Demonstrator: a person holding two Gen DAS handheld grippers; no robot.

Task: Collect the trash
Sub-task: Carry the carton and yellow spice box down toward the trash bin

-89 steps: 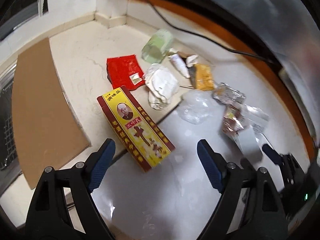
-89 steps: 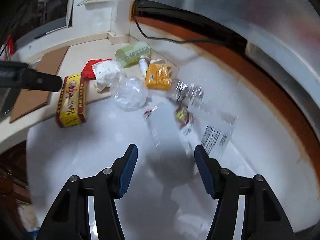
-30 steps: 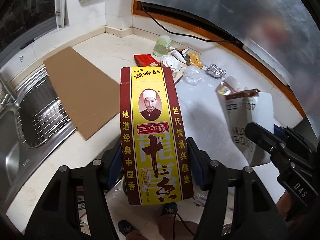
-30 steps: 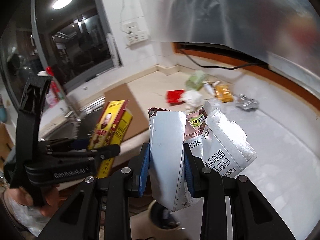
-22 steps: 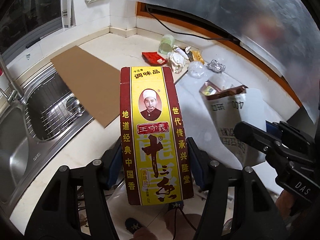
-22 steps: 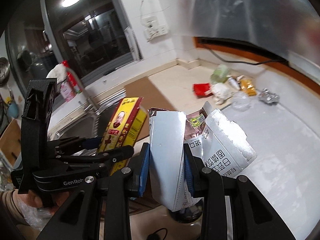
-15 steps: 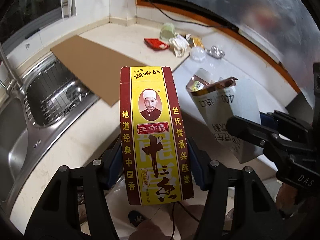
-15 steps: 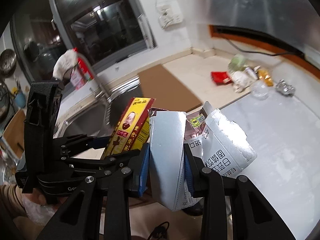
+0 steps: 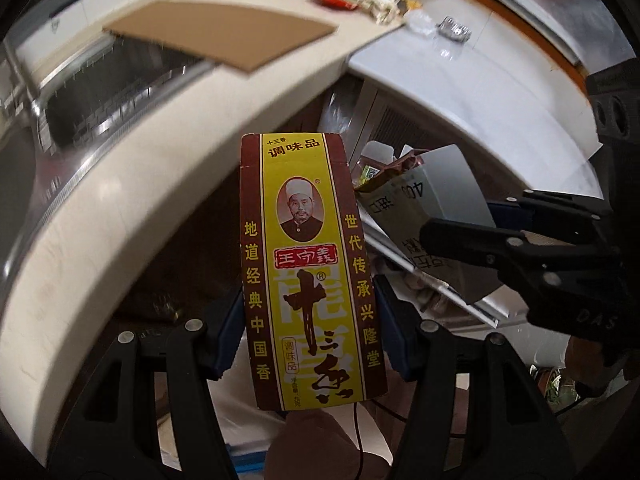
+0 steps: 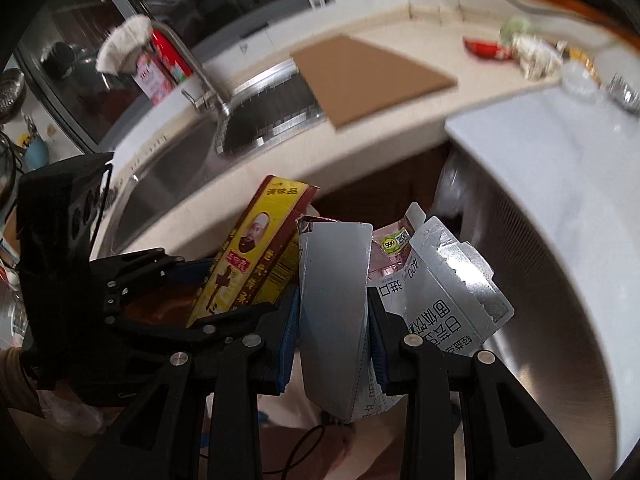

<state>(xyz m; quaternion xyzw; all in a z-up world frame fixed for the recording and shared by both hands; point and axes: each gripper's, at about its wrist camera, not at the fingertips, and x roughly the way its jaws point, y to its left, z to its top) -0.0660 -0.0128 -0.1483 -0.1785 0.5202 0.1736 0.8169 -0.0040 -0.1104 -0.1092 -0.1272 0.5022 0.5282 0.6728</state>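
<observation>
In the left wrist view, the left gripper (image 9: 310, 330) pinches a yellow and maroon seasoning box (image 9: 310, 268) upright, out past the counter's (image 9: 120, 208) front edge. Beside it the right gripper (image 9: 460, 236) holds a silver pouch (image 9: 436, 208).

In the right wrist view, the right gripper (image 10: 332, 340) clamps the silver pouch (image 10: 336, 312), with the seasoning box (image 10: 256, 252) just left in the left gripper (image 10: 224, 296). A cardboard sheet (image 10: 368, 80) lies across the sink's (image 10: 256, 128) edge. More wrappers (image 10: 532, 54) sit at the counter's far corner.
</observation>
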